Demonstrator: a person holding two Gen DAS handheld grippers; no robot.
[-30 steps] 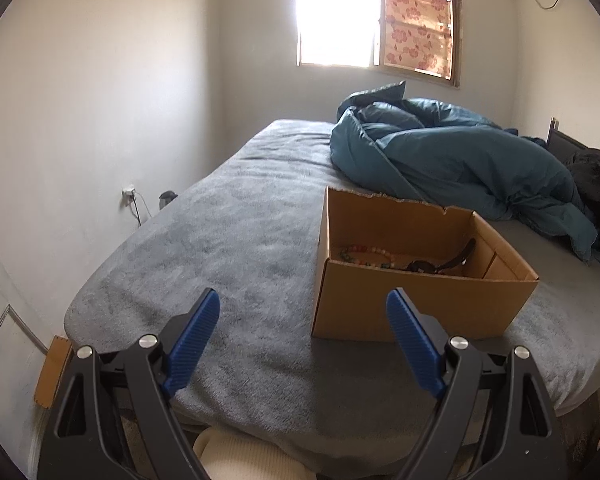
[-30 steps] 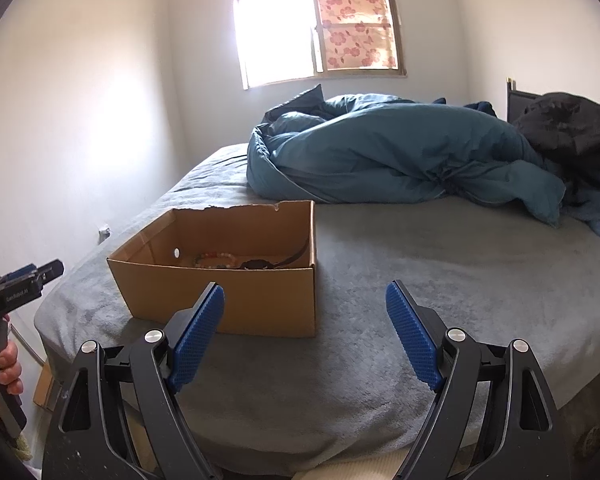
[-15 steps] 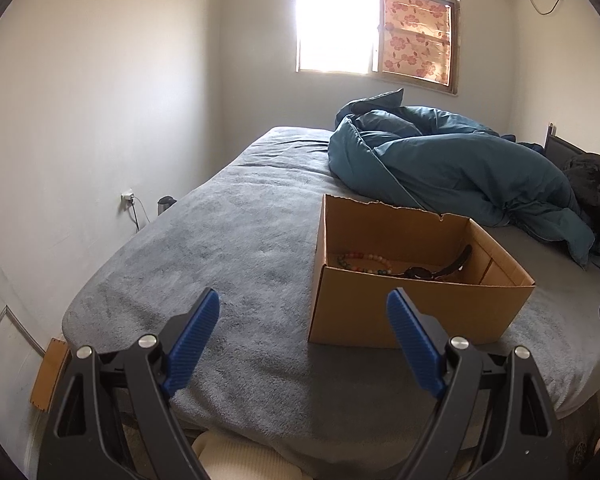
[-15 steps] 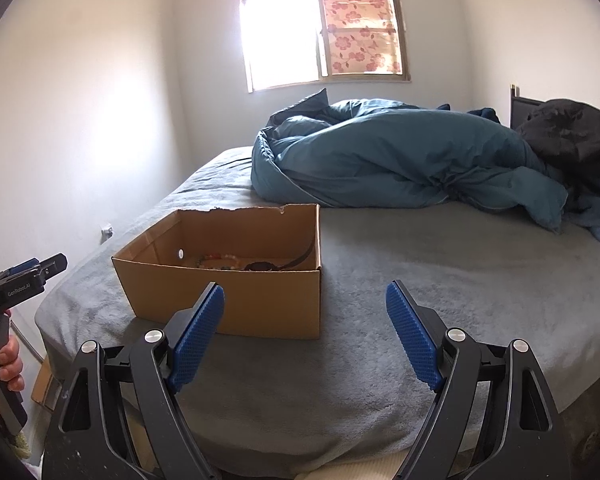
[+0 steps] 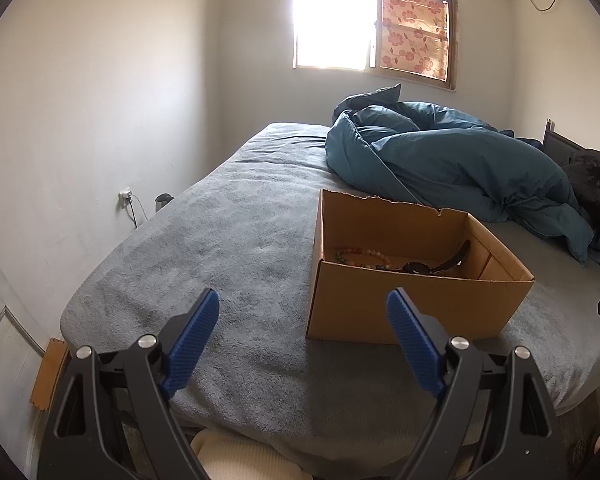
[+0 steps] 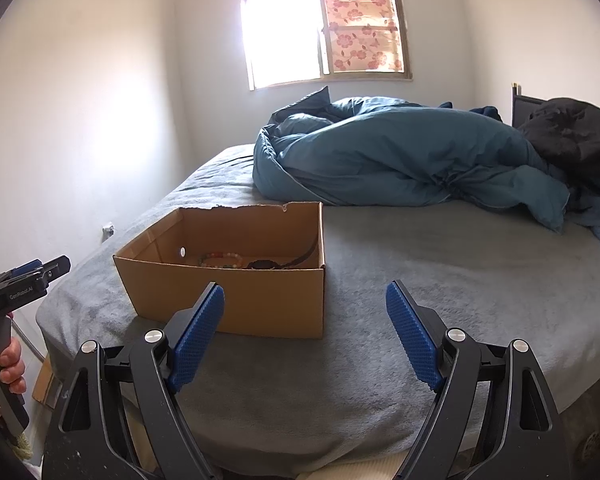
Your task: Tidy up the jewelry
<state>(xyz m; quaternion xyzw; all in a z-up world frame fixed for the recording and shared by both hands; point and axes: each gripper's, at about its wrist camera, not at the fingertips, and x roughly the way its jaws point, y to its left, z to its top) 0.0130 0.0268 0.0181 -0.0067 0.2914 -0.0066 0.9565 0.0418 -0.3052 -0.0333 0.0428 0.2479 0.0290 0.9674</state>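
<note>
An open cardboard box (image 5: 416,308) (image 6: 240,300) sits on the grey bed near its front edge. Inside lie a string of coloured beads (image 5: 360,257) (image 6: 220,259) and a dark strap with a round dial (image 5: 440,265) (image 6: 284,262). My left gripper (image 5: 303,296) is open and empty, held short of the box and a little to its left. My right gripper (image 6: 305,288) is open and empty too, in front of the box's right corner. The right wrist view also shows the left gripper (image 6: 32,276) from the side, with a hand (image 6: 8,364) on its handle.
A bunched teal duvet (image 5: 452,168) (image 6: 400,164) lies behind the box, with dark clothing (image 6: 572,136) at the headboard on the right. Bare grey bedcover (image 6: 440,280) spreads to the right of the box. A wall with a socket (image 5: 125,194) runs along the bed's left side.
</note>
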